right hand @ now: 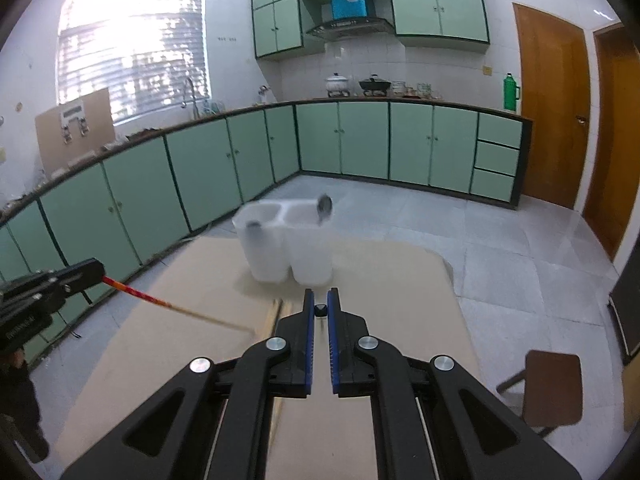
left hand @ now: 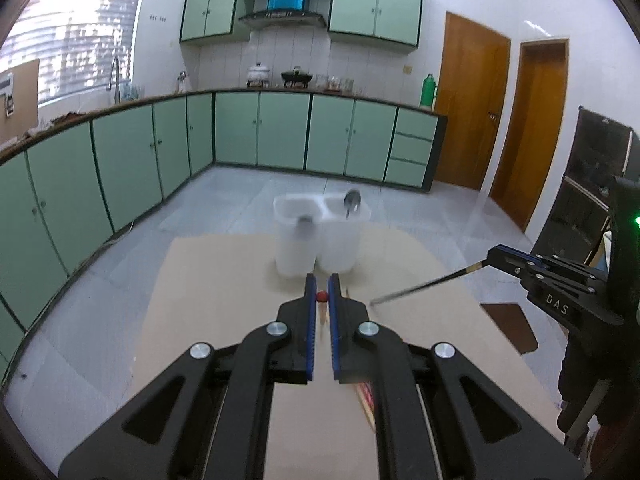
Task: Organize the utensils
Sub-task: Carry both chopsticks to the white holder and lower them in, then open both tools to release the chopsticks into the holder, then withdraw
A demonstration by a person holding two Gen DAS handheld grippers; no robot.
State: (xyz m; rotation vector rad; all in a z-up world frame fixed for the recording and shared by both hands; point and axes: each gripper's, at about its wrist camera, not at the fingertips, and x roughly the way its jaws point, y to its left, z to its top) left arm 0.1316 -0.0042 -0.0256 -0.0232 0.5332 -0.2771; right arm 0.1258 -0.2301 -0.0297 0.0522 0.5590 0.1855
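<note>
My left gripper (left hand: 322,294) pinches a red-ended chopstick (left hand: 321,297). My right gripper (right hand: 320,308) pinches a black chopstick (right hand: 320,311). Both hang near the holder (left hand: 320,236).

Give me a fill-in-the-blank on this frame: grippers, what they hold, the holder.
1. The left gripper is shut on a chopstick with a ____ top end.
2. The right gripper is shut on a ____ chopstick.
3. The white utensil holder on the table has ____ compartments.
4. A metal ____ sticks out of the holder's right compartment.

Missing words: red; black; two; spoon
</note>
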